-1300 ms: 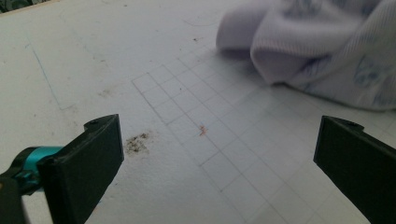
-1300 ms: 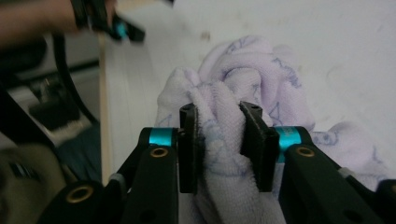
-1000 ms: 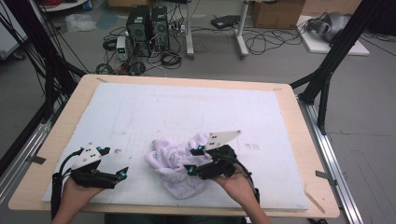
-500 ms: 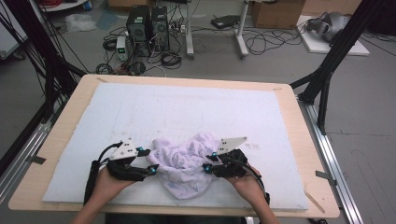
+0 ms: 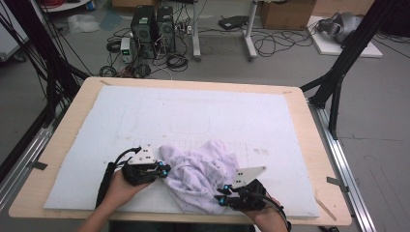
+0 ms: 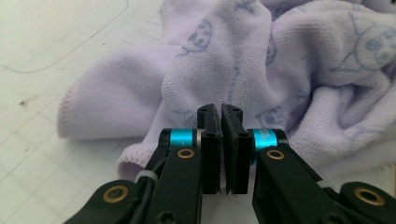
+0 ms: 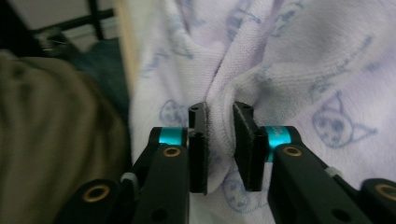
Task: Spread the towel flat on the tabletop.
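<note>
A crumpled lilac towel (image 5: 203,171) with a cartoon print lies on the near middle of the white mat. My left gripper (image 5: 164,170) is at the towel's left edge. Its jaws have just been closing, and in the left gripper view (image 6: 220,112) the pads stand almost together on the towel's (image 6: 280,70) thin hem. My right gripper (image 5: 221,199) is at the towel's near right side. Its jaws have also just been closing, and in the right gripper view (image 7: 220,112) they pinch an upright fold of the towel (image 7: 303,60).
The white mat (image 5: 193,111) covers most of the wooden table (image 5: 319,145). The near table edge (image 7: 123,37) and the person's olive clothing (image 7: 46,140) lie close behind the right gripper. Computers and cables sit on the floor beyond the far edge.
The left hand slid right to the towel's left edge and its jaws closed. The right hand dropped toward the near edge and closed on a fold. The towel bunched up slightly.
</note>
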`<state>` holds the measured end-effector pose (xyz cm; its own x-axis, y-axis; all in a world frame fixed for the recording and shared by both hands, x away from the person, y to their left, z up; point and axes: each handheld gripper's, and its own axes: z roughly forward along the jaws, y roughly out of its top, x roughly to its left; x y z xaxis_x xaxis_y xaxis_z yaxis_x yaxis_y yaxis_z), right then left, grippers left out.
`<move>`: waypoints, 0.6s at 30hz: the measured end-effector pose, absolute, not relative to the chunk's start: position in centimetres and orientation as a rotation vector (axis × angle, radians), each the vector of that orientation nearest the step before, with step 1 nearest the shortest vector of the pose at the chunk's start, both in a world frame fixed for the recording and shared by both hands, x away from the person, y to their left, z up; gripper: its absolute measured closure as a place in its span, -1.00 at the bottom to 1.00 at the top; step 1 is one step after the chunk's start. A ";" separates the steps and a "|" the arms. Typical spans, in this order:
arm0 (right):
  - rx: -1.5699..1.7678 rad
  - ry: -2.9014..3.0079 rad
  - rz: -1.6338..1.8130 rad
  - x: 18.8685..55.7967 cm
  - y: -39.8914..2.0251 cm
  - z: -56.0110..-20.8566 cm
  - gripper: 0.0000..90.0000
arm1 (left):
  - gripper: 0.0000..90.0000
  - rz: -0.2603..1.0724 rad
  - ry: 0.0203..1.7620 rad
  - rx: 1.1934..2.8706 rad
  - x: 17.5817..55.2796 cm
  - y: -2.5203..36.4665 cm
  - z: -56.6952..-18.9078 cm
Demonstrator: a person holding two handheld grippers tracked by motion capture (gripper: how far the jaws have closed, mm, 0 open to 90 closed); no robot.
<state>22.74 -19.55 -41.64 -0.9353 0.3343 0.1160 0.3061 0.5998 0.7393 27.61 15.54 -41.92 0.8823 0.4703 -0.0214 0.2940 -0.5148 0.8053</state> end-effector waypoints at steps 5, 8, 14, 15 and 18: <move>0.495 2.751 1.397 21.6 -20.5 -39.4 0.35 | 0.69 0.267 0.550 2.119 26.6 17.5 -40.9; 0.511 2.650 1.477 22.5 -21.5 -38.1 0.25 | 0.33 0.273 0.578 2.100 27.0 17.4 -40.6; 0.651 2.588 1.453 28.3 -21.4 -39.3 -0.01 | 0.10 0.208 0.602 2.139 28.6 15.5 -42.1; 0.651 2.588 1.453 28.3 -21.4 -39.3 -0.01 | 0.10 0.192 0.596 2.150 28.8 15.2 -42.4; 0.665 2.664 1.300 29.5 -20.1 -41.5 0.02 | 0.78 0.175 0.555 2.192 29.1 14.7 -43.1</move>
<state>29.48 -20.08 -41.48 -0.8992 0.4269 0.0960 0.3383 0.5391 0.7713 29.07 14.74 -43.06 0.8919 0.4475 -0.0650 0.3292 -0.5439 0.7719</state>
